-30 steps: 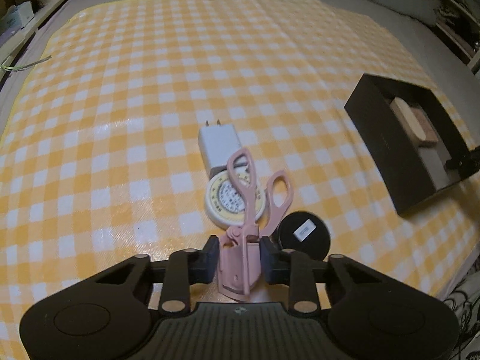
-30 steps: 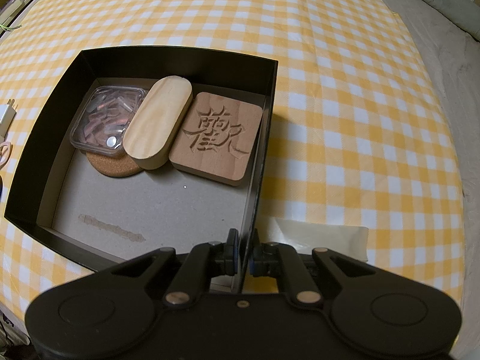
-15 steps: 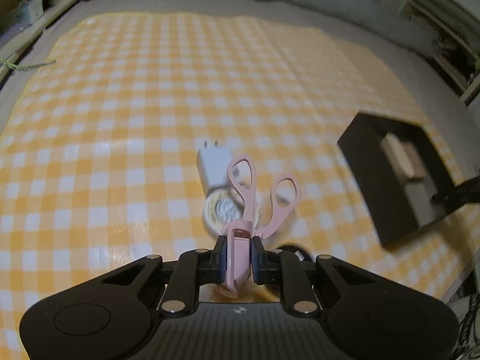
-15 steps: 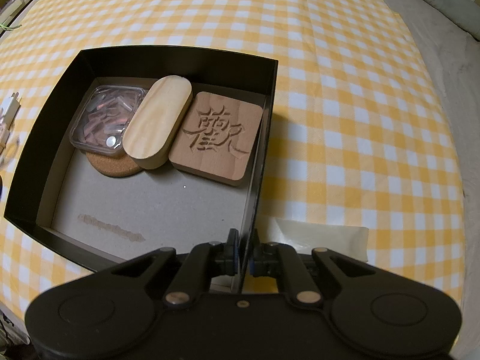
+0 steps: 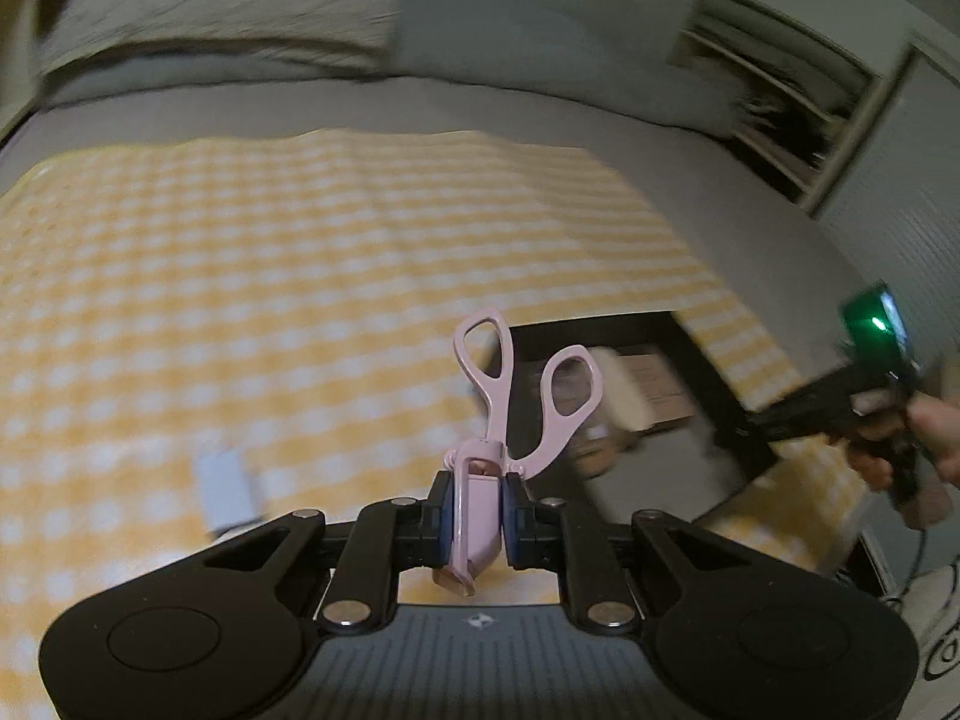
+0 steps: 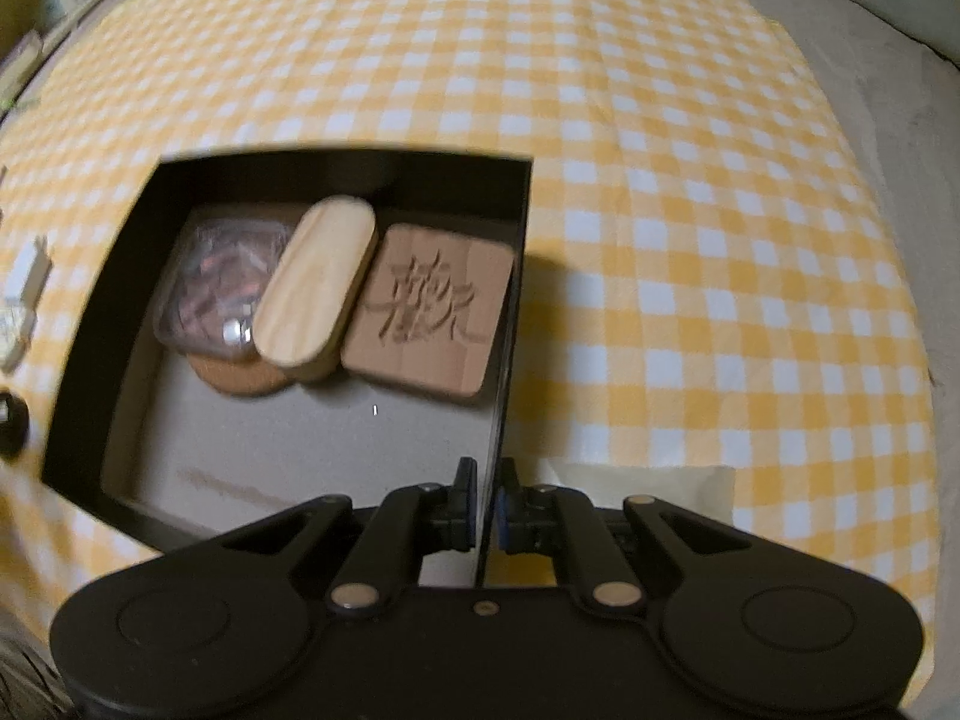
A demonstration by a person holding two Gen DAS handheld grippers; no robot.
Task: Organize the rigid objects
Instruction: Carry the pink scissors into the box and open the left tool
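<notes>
Carry step: pink scissors [image 5: 480,480] clamped in left gripper [image 5: 474,519], short of black box [image 6: 288,174]; right gripper [image 6: 485,510] pinching box wall; next, lower inside, release.

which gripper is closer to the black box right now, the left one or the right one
Right. The right gripper has its jaws clamped on the black box side wall. The left gripper holds the pink scissors off the cloth, short of the box.

dim room — yellow checked cloth [image 6: 690,192] over a grey bed [image 5: 480,108], shelves [image 5: 780,102] beyond.
</notes>
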